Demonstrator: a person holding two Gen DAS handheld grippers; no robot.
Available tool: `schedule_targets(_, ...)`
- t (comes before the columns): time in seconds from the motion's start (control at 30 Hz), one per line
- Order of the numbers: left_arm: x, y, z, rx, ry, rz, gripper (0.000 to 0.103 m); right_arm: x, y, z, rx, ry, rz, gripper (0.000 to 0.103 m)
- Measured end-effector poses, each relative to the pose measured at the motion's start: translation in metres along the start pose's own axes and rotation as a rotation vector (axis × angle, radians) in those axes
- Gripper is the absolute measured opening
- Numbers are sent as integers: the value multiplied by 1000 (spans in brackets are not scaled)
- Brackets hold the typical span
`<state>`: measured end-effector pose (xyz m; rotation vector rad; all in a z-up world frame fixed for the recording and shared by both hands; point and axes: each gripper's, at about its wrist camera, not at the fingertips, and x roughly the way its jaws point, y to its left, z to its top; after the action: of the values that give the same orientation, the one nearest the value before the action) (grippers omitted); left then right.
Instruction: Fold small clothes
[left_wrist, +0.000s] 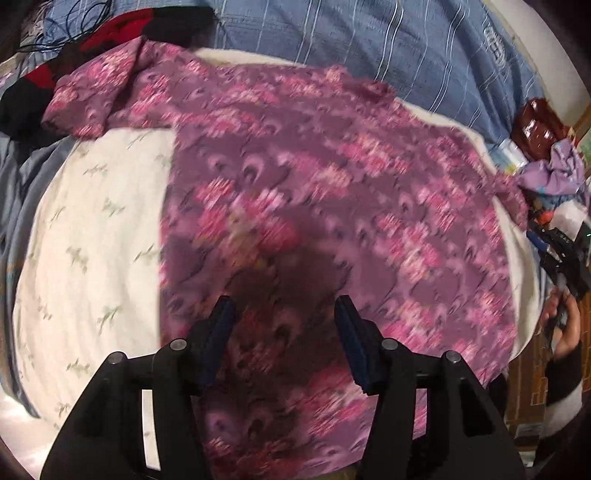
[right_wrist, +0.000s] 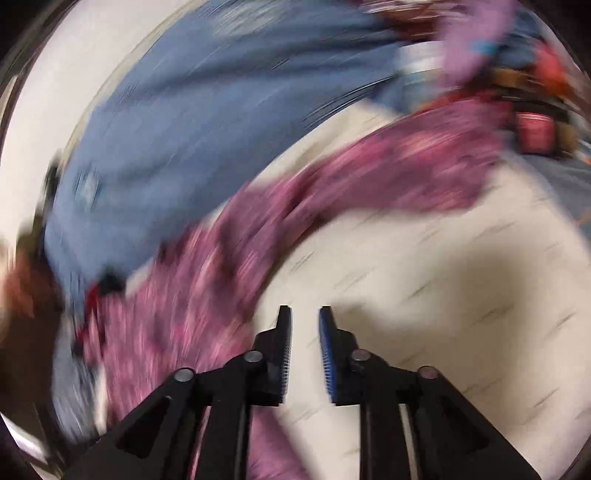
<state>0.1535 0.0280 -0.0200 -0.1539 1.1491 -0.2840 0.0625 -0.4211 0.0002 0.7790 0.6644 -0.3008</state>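
A purple garment with pink flower print (left_wrist: 314, 192) lies spread flat on a white cloth with small leaf marks (left_wrist: 92, 229). My left gripper (left_wrist: 284, 306) hangs open just above the garment's near part, holding nothing. In the right wrist view, which is heavily blurred, the same garment (right_wrist: 229, 258) runs from the lower left to the upper right. My right gripper (right_wrist: 304, 314) is open with a narrow gap over the bare white cloth (right_wrist: 443, 295), beside the garment's edge, and is empty. The right gripper also shows at the right edge of the left wrist view (left_wrist: 561, 254).
A blue striped bedcover (left_wrist: 369, 40) lies behind the white cloth. Red and black clothes (left_wrist: 37, 85) and cables sit at the far left. A lilac bundle (left_wrist: 554, 170) and a brown object (left_wrist: 535, 129) lie at the right. A brick-pattern floor (left_wrist: 532, 387) shows below right.
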Motion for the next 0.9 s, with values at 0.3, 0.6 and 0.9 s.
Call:
schedule_targets(0.3, 36, -37, 35, -11, 1, -58, 61, 57, 1, 109, 167, 135, -21, 62)
schedule_targets(0.6, 22, -40, 58, 5, -46, -49, 62, 123, 11, 117, 238, 225, -258, 14)
schedule_targets(0.9, 33, -19, 76, -62, -73, -5, 66, 9, -55, 65, 239, 15, -90, 3)
